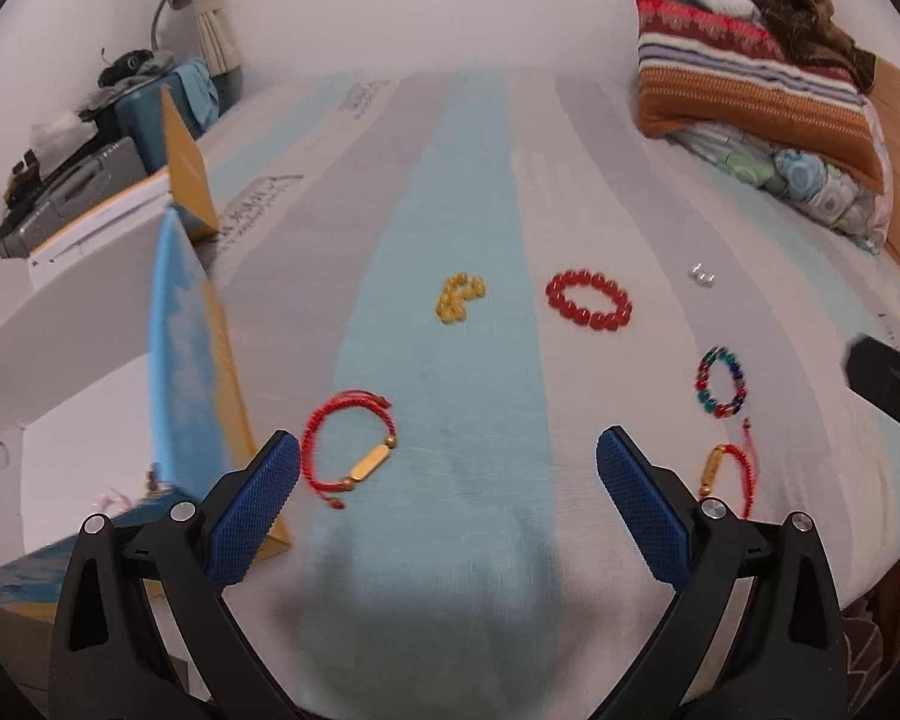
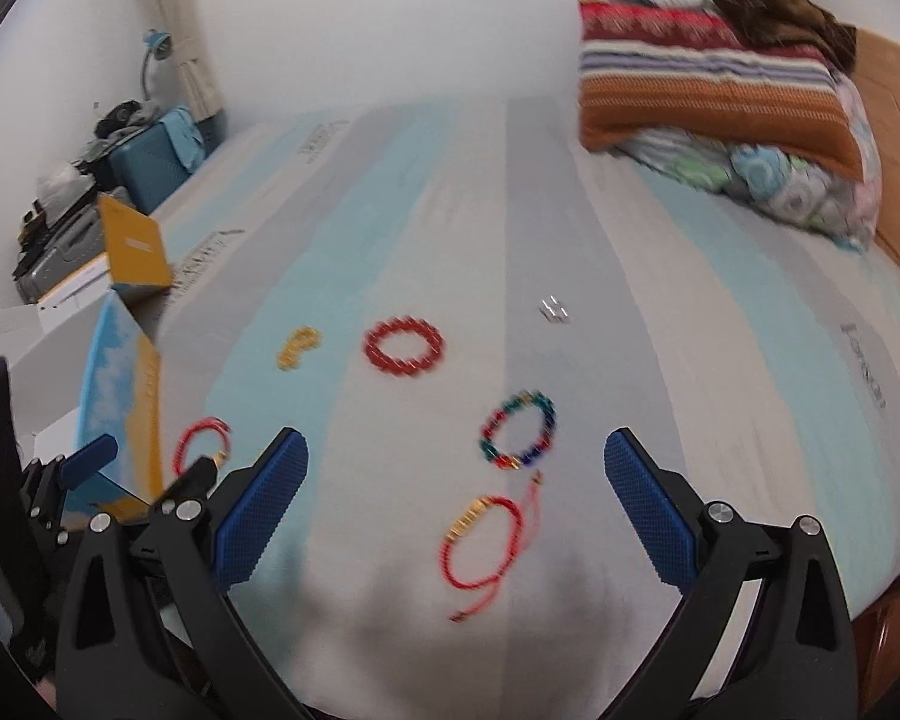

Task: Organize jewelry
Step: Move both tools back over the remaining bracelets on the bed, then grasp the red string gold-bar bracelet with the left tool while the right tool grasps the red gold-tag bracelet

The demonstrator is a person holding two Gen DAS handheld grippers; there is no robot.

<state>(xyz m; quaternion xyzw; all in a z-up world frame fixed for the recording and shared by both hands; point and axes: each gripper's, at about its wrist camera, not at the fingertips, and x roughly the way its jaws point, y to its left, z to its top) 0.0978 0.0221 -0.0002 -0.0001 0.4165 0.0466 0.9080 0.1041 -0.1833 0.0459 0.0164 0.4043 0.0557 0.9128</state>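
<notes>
A striped bedsheet [image 1: 450, 192] covers the bed. At its far right lies a striped knitted pillow [image 1: 744, 84] (a brown furry blanket [image 1: 810, 6] on top). A blue desk lamp [image 1: 171, 0] stands far left

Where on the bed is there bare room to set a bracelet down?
Free: the far sheet beyond the red bead bracelet and yellow bead bracelet, up to the pillows. Crowded: near edge, around both red cord bracelets and the multicolour bracelet.
</notes>
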